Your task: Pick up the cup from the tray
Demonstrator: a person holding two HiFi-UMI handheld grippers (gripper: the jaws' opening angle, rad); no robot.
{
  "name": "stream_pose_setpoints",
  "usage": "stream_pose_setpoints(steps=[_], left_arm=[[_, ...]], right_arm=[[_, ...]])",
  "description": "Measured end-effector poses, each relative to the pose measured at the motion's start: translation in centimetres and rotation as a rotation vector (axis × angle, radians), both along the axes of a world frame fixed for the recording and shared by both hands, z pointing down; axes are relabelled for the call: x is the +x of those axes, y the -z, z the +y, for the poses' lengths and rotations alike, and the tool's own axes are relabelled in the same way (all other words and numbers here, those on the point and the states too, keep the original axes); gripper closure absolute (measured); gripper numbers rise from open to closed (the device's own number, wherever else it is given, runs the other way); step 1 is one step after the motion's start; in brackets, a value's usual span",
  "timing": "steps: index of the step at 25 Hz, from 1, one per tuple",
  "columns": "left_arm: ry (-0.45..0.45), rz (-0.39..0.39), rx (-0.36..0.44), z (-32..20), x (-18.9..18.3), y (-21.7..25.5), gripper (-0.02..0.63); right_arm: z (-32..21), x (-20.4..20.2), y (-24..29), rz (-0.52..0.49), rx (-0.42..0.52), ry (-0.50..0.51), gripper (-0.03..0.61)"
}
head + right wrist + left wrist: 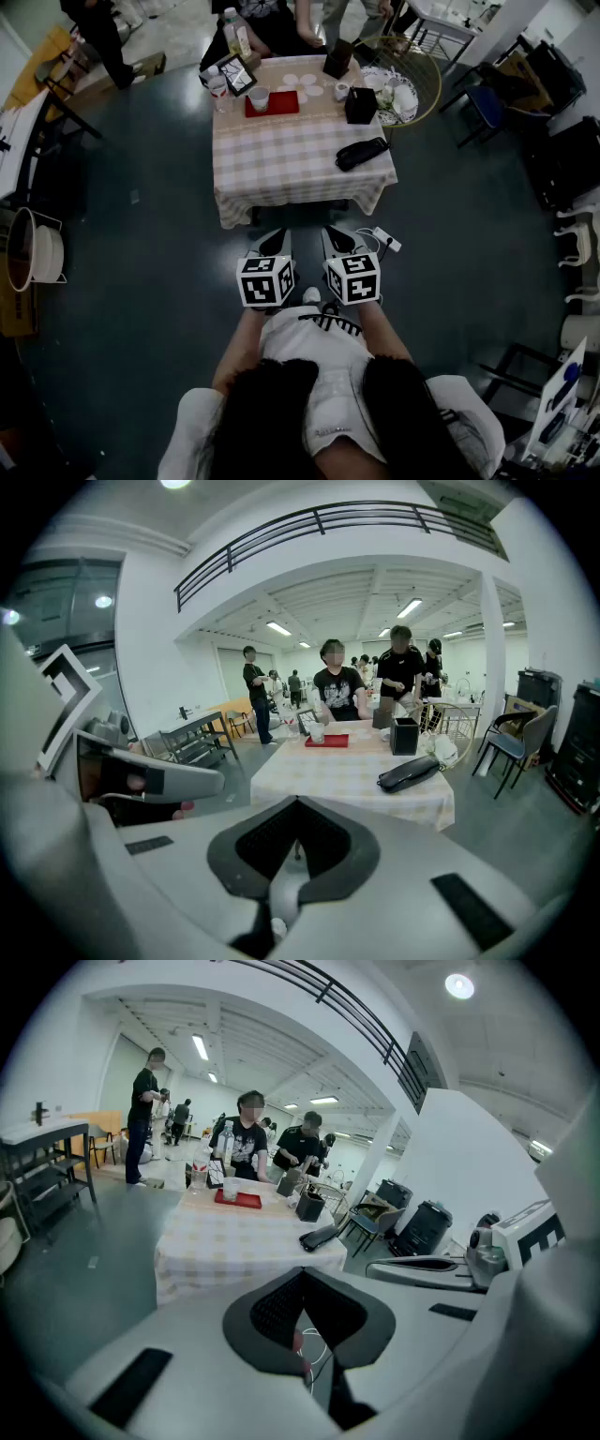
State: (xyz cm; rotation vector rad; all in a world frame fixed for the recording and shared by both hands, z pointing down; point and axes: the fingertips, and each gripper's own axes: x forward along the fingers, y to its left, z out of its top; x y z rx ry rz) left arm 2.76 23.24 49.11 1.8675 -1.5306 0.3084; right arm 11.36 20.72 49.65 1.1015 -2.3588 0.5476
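Observation:
A white cup [259, 97] stands on a red tray [277, 106] at the far side of a table with a checked cloth [298, 155]. Both grippers hover over the dark floor well short of the table, side by side and tilted downward. My left gripper [273, 244] has its jaws together with nothing between them, and so does my right gripper [339, 241]. From the left gripper view, the cup [231, 1188] and tray [238, 1200] sit far beyond the left gripper [302, 1274]. The right gripper view shows the cup [317, 732] on the tray [328, 741] far past the right gripper [298, 803].
On the table lie a black pouch [361, 153], a black box [360, 105], a small framed picture [238, 75] and a bottle [234, 33]. A round wire stand with white dishes [401, 92] is at its right. People stand behind it. A power strip [386, 240] lies on the floor.

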Motion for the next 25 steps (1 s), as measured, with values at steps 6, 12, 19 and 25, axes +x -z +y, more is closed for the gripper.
stream_pose_setpoints(steps=[6,12,19,25], left_arm=[[0.01,0.002,0.014,-0.3,0.7,0.2,0.605],[0.02,0.002,0.013,-0.6,1.9,0.3,0.605],[0.057,0.009,0.006,-1.3,3.3,0.3,0.605],[0.09,-0.004,0.016,-2.1,4.0,0.2,0.604]], right_arm=[[-0.2,0.5,0.0,0.008,0.013,0.014,0.572],[-0.6,1.4,0.1,0.003,0.02,0.033,0.572],[-1.7,2.8,0.8,-0.075,0.022,0.054,0.568],[-2.6,3.7,0.9,-0.122,0.007,0.089,0.512]])
